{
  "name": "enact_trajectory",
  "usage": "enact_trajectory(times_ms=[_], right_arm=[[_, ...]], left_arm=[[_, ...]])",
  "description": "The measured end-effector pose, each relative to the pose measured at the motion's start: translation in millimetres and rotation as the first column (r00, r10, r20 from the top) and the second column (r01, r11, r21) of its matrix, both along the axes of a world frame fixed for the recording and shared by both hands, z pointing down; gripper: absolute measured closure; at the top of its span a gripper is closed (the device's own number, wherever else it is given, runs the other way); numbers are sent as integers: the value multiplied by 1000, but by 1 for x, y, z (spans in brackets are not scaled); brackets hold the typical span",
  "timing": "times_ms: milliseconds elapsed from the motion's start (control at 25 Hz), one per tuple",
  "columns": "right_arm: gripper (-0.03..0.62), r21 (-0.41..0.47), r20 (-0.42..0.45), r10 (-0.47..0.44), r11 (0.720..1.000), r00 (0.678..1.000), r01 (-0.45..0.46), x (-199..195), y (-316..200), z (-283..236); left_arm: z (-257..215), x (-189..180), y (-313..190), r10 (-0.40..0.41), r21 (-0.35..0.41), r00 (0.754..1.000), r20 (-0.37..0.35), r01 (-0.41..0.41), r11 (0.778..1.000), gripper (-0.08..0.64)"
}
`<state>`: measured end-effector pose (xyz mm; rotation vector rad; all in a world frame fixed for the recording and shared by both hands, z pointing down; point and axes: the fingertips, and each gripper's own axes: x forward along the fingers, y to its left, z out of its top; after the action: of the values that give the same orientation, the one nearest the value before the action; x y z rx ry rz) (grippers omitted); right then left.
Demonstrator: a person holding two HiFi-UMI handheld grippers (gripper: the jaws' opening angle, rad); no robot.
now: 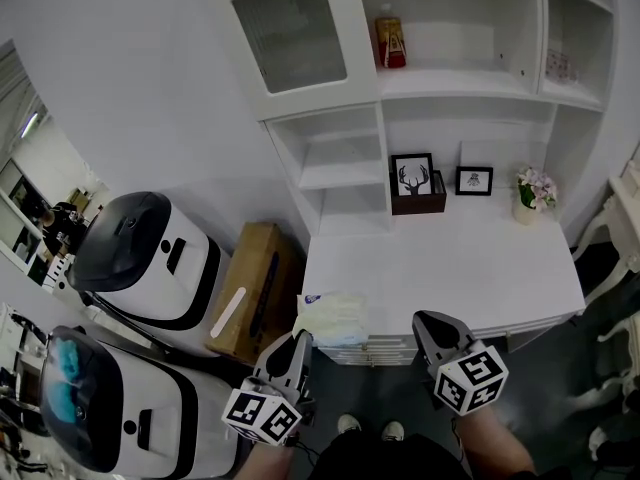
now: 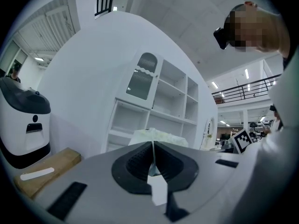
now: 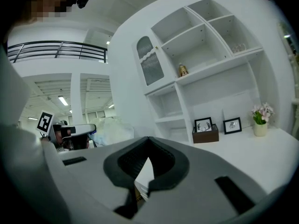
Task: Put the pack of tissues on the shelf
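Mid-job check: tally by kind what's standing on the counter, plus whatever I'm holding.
Pictures: 2
Brown box: 1
Flower pot: 1
Tissues, in the left tongs: 1
Total: 5

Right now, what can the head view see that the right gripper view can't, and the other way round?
Only the head view: the white machines and the person's shoes. Only the right gripper view: a balcony railing and ceiling lights. Both show the pack of tissues, the deer picture, the flowers and the bottle.
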<state>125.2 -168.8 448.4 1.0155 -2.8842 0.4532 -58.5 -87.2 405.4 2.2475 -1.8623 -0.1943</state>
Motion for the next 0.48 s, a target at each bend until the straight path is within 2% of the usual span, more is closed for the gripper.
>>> enact_trajectory(times_ms=[480], right_arm=[[589, 32, -5, 24, 999, 1000, -24, -3, -6, -9]], left_arm=[[-2, -6, -16, 23, 30, 1000, -14, -23, 999, 551]])
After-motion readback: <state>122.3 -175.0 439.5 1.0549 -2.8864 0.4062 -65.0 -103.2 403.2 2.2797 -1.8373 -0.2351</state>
